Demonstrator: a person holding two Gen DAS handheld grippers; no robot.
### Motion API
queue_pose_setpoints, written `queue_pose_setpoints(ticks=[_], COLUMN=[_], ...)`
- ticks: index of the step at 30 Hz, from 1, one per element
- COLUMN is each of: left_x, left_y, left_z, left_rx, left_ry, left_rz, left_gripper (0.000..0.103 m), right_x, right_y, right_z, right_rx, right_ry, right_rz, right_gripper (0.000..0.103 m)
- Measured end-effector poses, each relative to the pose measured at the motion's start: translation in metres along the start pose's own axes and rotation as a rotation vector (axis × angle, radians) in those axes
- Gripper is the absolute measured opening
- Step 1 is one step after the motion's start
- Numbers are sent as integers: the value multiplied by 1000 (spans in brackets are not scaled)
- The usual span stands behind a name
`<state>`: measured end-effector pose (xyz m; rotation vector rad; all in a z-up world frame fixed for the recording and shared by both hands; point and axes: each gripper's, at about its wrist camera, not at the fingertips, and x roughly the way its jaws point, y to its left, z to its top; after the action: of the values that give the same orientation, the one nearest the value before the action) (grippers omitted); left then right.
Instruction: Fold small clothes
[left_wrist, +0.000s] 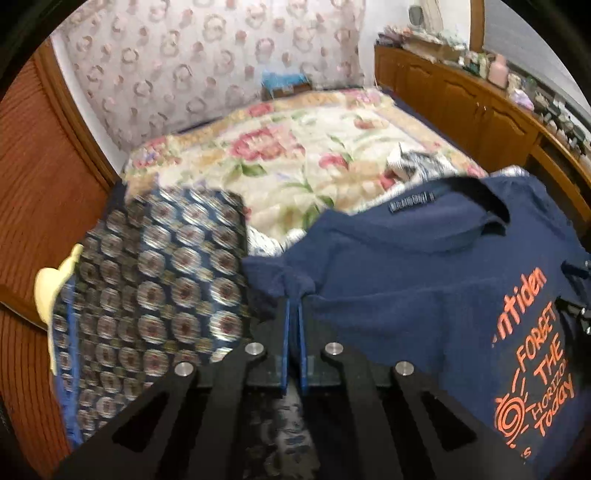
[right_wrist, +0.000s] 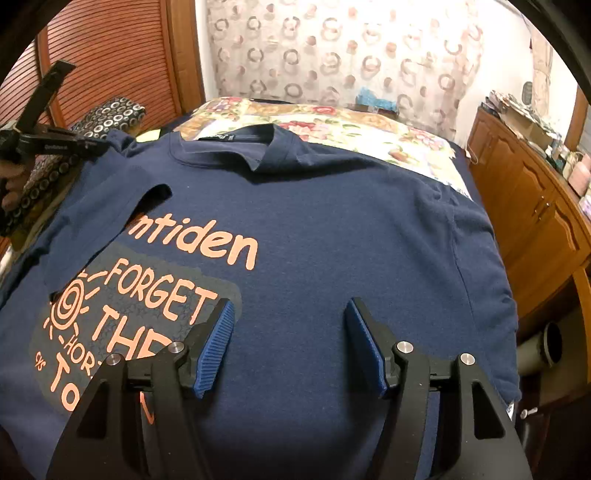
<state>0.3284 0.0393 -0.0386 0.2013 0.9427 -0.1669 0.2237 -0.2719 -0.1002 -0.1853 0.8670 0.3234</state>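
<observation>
Tee (right_wrist: 332, 229): navy knit, orange print.

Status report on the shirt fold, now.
Left tool shut on navy T-shirt sleeve. Right tool open above shirt front, empty. Shirt face up on bed. Patterned cushion alongside.

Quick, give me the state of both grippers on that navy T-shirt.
Left gripper: shut on the navy T-shirt, pinching a bunched fold at its sleeve edge.
Right gripper: open above the shirt front, nothing between its pads.
</observation>
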Motion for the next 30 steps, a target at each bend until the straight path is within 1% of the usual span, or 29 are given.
queue_pose_setpoints(ticks=[1,2,4,6,9,11,13,17,20,22,24,25,28,30], left_x=[-6,-12,-17,-17,-17,-20,-27,-54,-69,-76,-78,-78,-69,-58], left_y=[6,13,28,39,40,41,39,29,17,6,-3,-8,-23,-32], left_z=[2,4,7,6,4,4,3,-1,-9,-17,-24,-26,-38,-47], left_rx=[-10,-17,-32,-55,-55,-79,-82,-72,-63,-59,-51,-47,-36,-44], left_ry=[-19,-38,-49,-41,-50,-54,-75,-151,-183,-197,-201,-199,-177,-149], left_rz=[12,40,104,82,81,54,35,4,-37,-80,-110,-123,-154,-179], left_gripper=[2,2,2,2,2,4,9,25,29,32,36,36,42,51], right_x=[0,0,0,0,0,0,0,0,0,0,0,0,0,0], right_y=[0,0,0,0,0,0,0,0,0,0,0,0,0,-1], right_z=[0,0,0,0,0,0,0,0,0,0,0,0,0,0], right_rx=[-1,-1,0,-1,0,0,0,0,0,0,0,0,0,0], right_ry=[0,0,0,0,0,0,0,0,0,0,0,0,0,0], right_rz=[-2,-2,-1,-2,-1,-2,-1,-1,-1,-1,-1,-1,-1,-1], right_gripper=[65,65,65,65,66,66,66,66,67,67,67,67,67,67])
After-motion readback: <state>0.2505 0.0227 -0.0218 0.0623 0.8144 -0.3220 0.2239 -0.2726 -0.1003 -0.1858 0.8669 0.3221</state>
